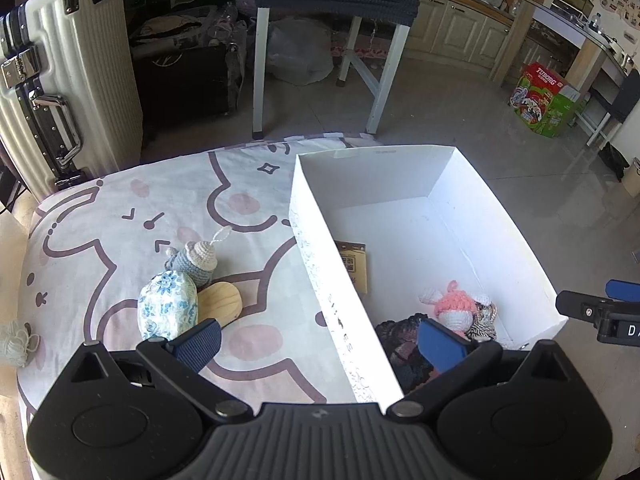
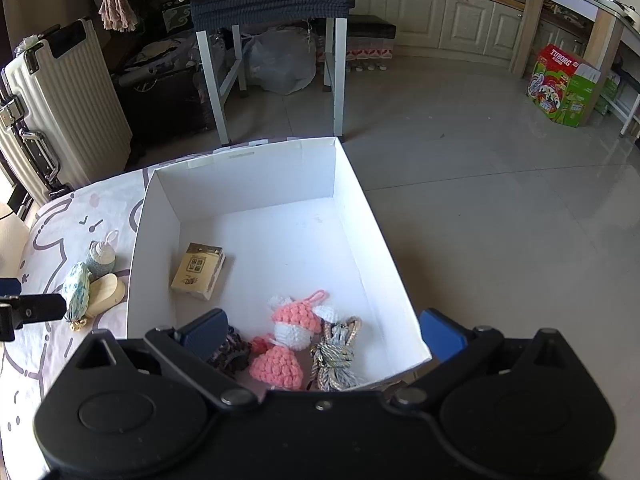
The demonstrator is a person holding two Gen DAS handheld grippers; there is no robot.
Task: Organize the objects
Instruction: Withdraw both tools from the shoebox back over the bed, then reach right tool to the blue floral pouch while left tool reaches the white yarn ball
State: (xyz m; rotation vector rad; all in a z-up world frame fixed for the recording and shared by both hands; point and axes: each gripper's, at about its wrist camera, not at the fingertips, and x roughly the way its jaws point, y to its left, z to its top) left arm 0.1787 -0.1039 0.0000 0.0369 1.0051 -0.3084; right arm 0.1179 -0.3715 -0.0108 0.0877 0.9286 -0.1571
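Left tongs [image 1: 320, 344] released, empty, straddling the left wall of the white box [image 1: 316, 240]. Right tongs [image 2: 322, 334] released, empty, over the box's near end. In box: pink crochet doll [image 2: 290, 328], cord bundle [image 2: 336, 354], small carton [image 2: 198, 271]. On table [image 1: 100, 216] just left of box: floral pouch [image 1: 168, 306], grey crochet toy [image 1: 196, 262], wooden piece [image 1: 220, 302], touching.

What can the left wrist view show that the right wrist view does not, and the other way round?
Only the left wrist view shows the ball of pale yarn at the cloth's left edge. Only the right wrist view shows the tan card box whole, plus the pink knitted cone. Both show the white box, the pink knitted doll, the flowered pouch outside it, and both hand-held grippers open: left hand-held gripper, right hand-held gripper.
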